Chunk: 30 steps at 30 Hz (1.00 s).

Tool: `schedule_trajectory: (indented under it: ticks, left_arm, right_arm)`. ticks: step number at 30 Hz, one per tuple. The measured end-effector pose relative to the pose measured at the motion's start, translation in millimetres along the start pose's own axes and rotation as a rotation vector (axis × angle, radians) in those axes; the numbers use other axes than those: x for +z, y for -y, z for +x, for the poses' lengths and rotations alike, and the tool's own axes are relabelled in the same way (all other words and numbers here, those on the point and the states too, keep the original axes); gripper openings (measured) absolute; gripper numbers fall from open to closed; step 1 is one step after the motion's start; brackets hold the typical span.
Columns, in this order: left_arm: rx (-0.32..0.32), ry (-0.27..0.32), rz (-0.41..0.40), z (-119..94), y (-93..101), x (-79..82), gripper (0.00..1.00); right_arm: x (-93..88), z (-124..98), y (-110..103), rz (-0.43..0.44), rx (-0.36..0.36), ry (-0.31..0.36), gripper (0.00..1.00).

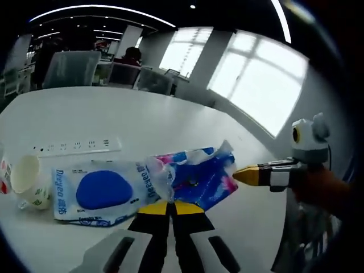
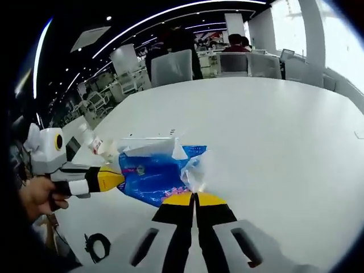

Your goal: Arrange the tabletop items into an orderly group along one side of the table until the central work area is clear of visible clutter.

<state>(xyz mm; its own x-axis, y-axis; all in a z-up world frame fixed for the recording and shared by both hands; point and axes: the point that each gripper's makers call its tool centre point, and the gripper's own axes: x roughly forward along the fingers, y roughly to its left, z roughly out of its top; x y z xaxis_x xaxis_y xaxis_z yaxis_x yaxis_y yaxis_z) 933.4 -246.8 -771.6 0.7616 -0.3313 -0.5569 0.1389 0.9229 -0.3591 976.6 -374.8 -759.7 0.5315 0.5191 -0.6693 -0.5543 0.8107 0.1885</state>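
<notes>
Both my left gripper (image 1: 168, 206) and right gripper (image 2: 194, 197) are clamped on the crumpled blue-and-white plastic wipes packet (image 1: 142, 185), with the white paper cup (image 1: 25, 177) and white power strip (image 1: 77, 146) left ungrouped mid-table.

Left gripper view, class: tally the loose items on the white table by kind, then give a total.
Blue and white plastic packets: 1
Paper cups: 1
White power strips: 1
Total: 3
The left hand-held gripper and the right hand-held gripper both pinch the packet.
</notes>
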Motion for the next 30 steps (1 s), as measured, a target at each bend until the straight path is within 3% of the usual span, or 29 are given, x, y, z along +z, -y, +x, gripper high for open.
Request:
schedule_trajectory:
  ticks: [12,17,30]
  left_arm:
    - [0.02,-0.013,-0.011,33.5,1.6,15.8,0.0]
    - [0.011,0.0,-0.009,48.8,7.0,14.0,0.0]
    - [-0.012,-0.05,-0.015,88.1,4.8,-0.5,0.0]
  right_arm:
    - [15.1,24.3,32.3,0.028,0.012,0.006,0.0]
    - [11.9,32.5,49.4,0.06,0.006,0.025,0.0]
    - [-1.5,63.5,77.7,0.11,-0.021,0.024,0.0]
